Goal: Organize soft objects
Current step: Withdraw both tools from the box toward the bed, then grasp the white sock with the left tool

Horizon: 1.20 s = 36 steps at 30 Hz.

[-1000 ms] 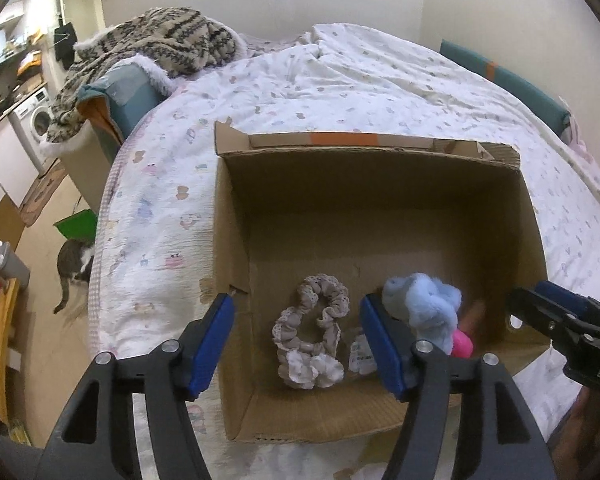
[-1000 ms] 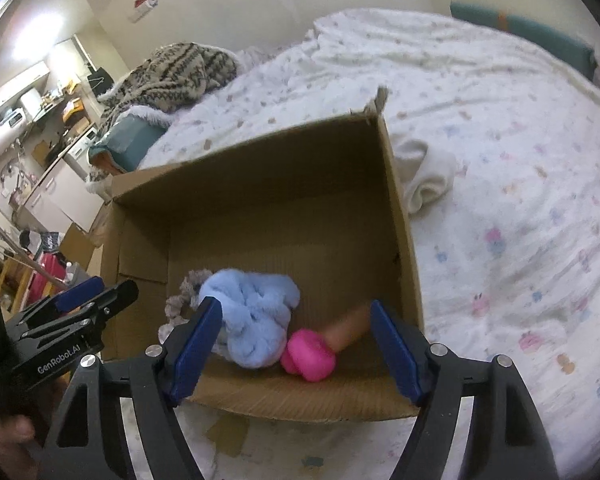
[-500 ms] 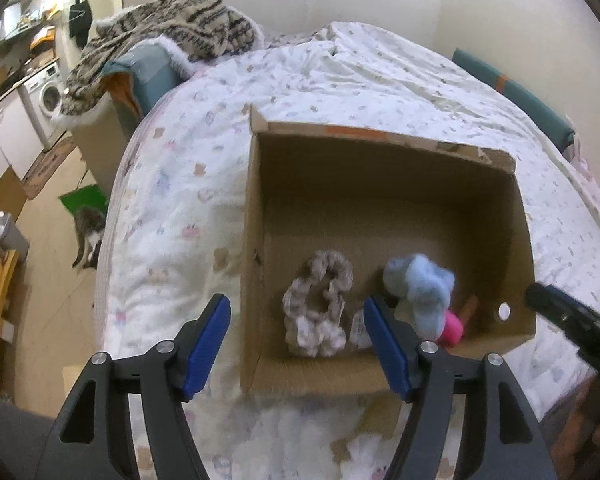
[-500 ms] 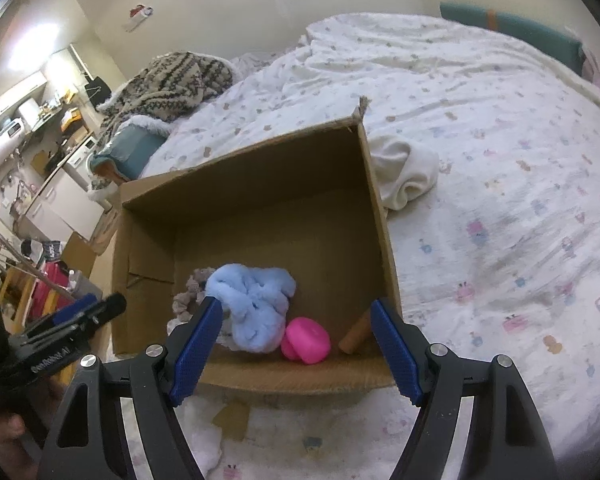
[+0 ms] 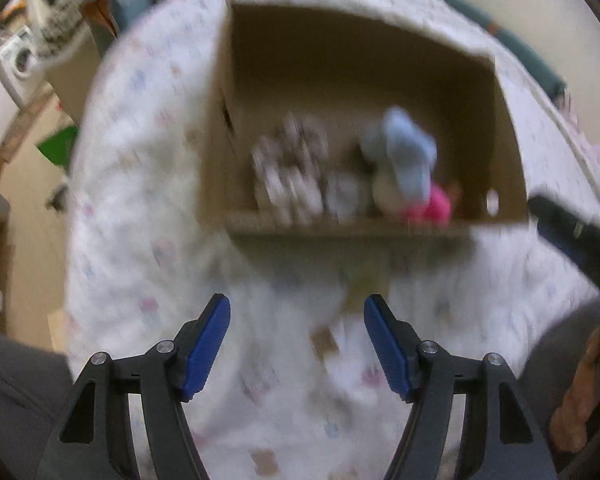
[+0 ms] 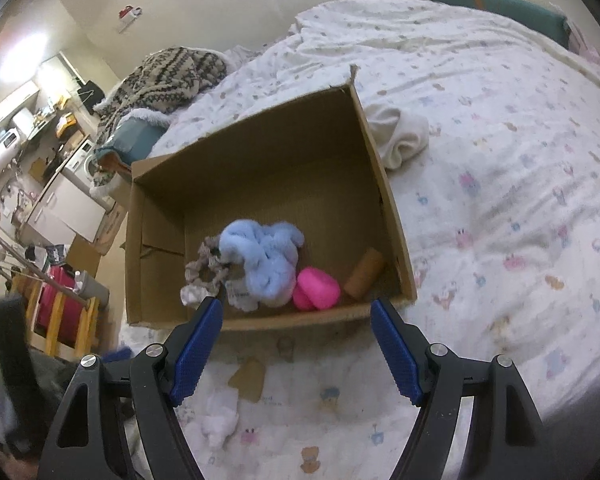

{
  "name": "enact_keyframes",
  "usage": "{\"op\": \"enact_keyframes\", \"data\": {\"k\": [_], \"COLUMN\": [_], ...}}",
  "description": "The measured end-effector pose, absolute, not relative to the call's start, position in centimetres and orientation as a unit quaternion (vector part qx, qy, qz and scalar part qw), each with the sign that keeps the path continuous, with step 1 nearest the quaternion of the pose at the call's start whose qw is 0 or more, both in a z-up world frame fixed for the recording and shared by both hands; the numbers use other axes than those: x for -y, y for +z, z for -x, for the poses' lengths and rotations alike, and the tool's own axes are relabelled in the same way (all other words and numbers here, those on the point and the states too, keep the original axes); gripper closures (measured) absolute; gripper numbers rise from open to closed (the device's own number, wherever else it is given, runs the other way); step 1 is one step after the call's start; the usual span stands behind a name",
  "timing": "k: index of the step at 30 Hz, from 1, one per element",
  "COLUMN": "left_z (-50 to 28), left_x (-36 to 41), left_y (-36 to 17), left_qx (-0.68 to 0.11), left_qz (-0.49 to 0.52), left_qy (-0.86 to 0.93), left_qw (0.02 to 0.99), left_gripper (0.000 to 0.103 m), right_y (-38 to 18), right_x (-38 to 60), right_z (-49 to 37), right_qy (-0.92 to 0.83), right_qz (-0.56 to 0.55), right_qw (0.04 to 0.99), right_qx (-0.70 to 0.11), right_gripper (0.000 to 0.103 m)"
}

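Observation:
An open cardboard box (image 6: 384, 184) lies on the bed. Inside it are a light blue plush (image 6: 260, 256), a beige scrunchie (image 6: 204, 268), a bright pink soft thing (image 6: 316, 288) and a tan cylinder (image 6: 364, 272). My right gripper (image 6: 296, 308) is open and empty, just short of the box's near wall. The left wrist view is blurred. My left gripper (image 5: 297, 308) is open over the sheet in front of the box (image 5: 500, 128), with nothing between its fingers. The blue plush (image 5: 404, 160), scrunchie (image 5: 288, 176) and pink thing (image 5: 436, 208) show there too. The right gripper (image 5: 568, 236) enters at that view's right edge.
A cream cloth (image 6: 400, 136) lies bunched against the box's right wall. In front of the box lie a small white fluffy piece (image 6: 220, 420) and a cardboard scrap (image 6: 248, 378). A patterned blanket (image 6: 168, 76) is heaped at the bed's far left. The bed's left edge drops to the floor.
Both grippers have drawn back from the box to its near side. The left one has tipped downward, so the box sits higher in its view. Neither holds anything.

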<state>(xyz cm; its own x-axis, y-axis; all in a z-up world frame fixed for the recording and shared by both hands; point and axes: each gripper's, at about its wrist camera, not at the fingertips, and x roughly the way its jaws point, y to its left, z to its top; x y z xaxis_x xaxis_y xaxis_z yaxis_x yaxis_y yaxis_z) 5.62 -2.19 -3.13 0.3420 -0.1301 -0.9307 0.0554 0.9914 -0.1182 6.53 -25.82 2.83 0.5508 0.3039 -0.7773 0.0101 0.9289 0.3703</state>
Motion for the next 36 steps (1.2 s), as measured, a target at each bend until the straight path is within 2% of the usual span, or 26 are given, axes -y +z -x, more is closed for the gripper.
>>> {"op": "enact_keyframes", "data": {"k": [6,10,11,12,13,14,26,35,36], "left_z": [-4.2,-4.2,-4.3,-4.3,-4.2,-4.2,-3.0,-3.7,-3.7], "left_x": [4.3,5.6,5.9,6.1,6.3,6.3,3.7,0.0,-0.5], "left_y": [-8.2,-9.2,-9.2,-9.4,-9.5,-9.5,-6.9,-4.3,-4.1], "left_qx": [-0.656,-0.654,-0.653,-0.653,-0.655,-0.657,-0.639,-0.612,-0.611], "left_qz": [0.013,-0.005,-0.006,-0.008,-0.006,-0.005,0.025,0.037,0.039], "left_qy": [-0.074,-0.083,-0.085,-0.091,-0.097,-0.101,-0.099,-0.054,-0.049], "left_qw": [0.751,0.752,0.753,0.752,0.749,0.747,0.763,0.788,0.789], "left_gripper": [0.036,0.039,0.048,0.062,0.071,0.085,0.086,0.086,0.086], "right_y": [2.8,2.6,2.6,2.5,2.5,2.5,1.5,-2.6,-3.1], "right_x": [26.0,26.5,26.6,26.7,26.7,26.8,26.5,23.0,22.5], "right_z": [-5.7,-5.2,-5.1,-5.1,-5.0,-5.0,-5.6,-6.4,-6.4], "right_qy": [0.081,0.079,0.078,0.078,0.078,0.077,0.101,0.145,0.147], "right_qz": [-0.183,-0.197,-0.201,-0.203,-0.204,-0.205,-0.234,-0.25,-0.251], "right_qw": [0.86,0.855,0.854,0.853,0.853,0.853,0.832,0.764,0.757], "right_qx": [-0.469,-0.473,-0.474,-0.474,-0.474,-0.474,-0.492,-0.576,-0.585], "right_gripper": [0.022,0.022,0.022,0.022,0.022,0.022,0.022,0.022,0.025]}}
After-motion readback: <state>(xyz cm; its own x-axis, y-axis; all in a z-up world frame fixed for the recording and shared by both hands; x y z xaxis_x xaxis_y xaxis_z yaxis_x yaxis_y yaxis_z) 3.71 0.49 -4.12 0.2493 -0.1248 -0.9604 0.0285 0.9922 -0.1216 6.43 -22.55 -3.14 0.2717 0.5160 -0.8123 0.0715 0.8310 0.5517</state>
